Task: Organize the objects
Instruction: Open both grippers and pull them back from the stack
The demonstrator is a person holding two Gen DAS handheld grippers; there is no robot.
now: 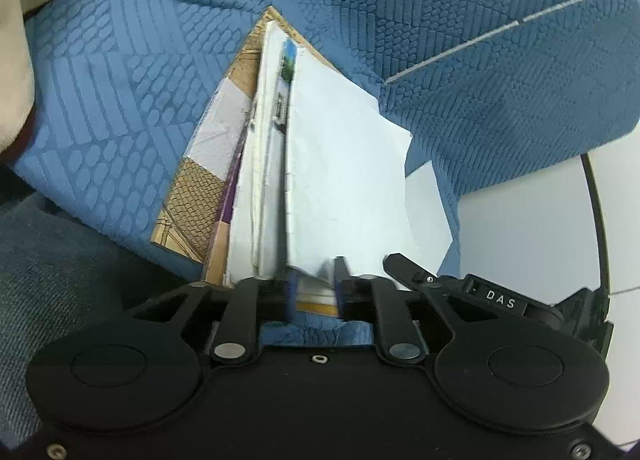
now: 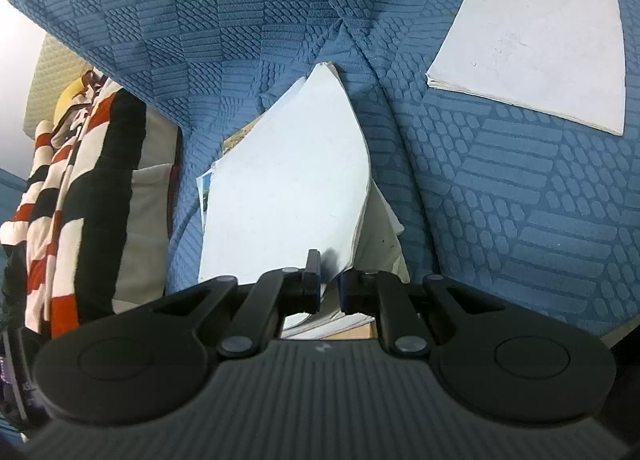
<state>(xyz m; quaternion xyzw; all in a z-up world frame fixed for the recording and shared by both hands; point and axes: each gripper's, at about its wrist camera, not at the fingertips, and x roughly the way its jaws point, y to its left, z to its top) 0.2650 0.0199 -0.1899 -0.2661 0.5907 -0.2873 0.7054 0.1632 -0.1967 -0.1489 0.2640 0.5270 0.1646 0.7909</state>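
Left gripper (image 1: 314, 292) standing apart around paper stack (image 1: 320, 164), "DAS" lettering (image 1: 500, 299) just right; right gripper (image 2: 330, 288) clamping white sheets (image 2: 280, 196).

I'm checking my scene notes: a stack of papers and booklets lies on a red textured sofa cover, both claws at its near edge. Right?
Not quite: the sofa cover is blue, not red, as the right wrist view shows. The stack of papers and booklets does lie on it.
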